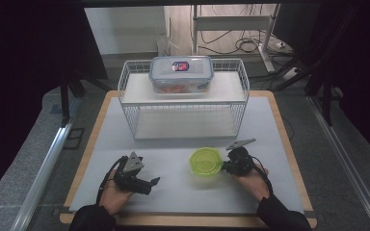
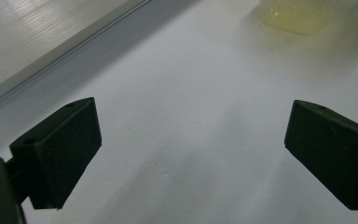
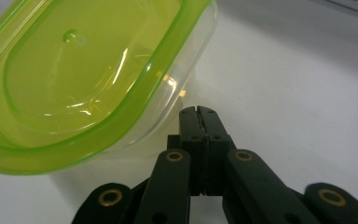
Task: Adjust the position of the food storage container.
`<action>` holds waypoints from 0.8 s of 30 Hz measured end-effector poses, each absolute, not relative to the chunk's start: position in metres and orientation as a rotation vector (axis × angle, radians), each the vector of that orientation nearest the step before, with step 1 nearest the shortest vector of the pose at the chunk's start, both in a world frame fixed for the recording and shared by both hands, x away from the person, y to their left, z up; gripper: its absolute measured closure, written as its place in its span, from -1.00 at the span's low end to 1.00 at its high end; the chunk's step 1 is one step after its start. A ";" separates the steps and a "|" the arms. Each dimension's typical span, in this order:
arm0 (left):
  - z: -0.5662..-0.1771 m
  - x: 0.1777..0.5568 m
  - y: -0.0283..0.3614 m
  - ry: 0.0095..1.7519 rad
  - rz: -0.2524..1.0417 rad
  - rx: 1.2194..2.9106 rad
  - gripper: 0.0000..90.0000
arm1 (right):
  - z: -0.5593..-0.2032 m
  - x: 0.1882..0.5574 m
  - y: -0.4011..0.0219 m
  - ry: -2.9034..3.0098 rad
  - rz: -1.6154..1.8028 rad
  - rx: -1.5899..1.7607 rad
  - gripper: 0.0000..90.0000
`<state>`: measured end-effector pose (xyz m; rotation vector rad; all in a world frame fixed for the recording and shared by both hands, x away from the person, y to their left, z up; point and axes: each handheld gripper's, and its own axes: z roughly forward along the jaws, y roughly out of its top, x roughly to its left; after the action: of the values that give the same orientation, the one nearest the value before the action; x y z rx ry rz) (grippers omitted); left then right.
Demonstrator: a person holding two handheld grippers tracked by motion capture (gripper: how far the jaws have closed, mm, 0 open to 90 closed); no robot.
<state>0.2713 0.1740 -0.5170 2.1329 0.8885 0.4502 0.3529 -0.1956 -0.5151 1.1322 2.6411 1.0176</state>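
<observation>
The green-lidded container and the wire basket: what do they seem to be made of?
The green-lidded container looks like glossy plastic: translucent lime lid, clear body, bright highlights. The wire basket seems white-coated metal, a thin rigid grid, though the coating is uncertain.
</observation>
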 end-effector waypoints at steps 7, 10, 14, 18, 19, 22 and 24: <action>-0.517 0.271 0.174 0.882 0.452 2.139 -0.92 | -0.518 0.354 -0.172 2.676 1.022 1.081 1.00; -0.516 0.270 0.173 0.881 0.450 2.138 -0.92 | -0.520 0.354 -0.159 2.696 1.028 1.047 1.00; -0.516 0.270 0.173 0.877 0.451 2.139 -0.92 | -0.520 0.353 -0.150 2.708 1.030 1.021 1.00; -0.516 0.270 0.174 0.878 0.452 2.139 -0.92 | -0.518 0.352 -0.152 2.695 1.022 1.001 0.99; -0.516 0.269 0.174 0.876 0.457 2.140 -0.92 | -0.515 0.353 -0.159 2.672 1.029 1.015 0.97; -0.516 0.266 0.175 0.878 0.454 2.142 -0.92 | -0.512 0.354 -0.170 2.631 1.015 1.014 0.92; -0.516 0.265 0.175 0.878 0.455 2.144 -0.92 | -0.511 0.353 -0.174 2.622 1.023 1.019 0.90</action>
<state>0.2645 0.1750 -0.5161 2.1440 0.8785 0.4553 0.3534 -0.1740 -0.5108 1.0189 2.6215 1.0233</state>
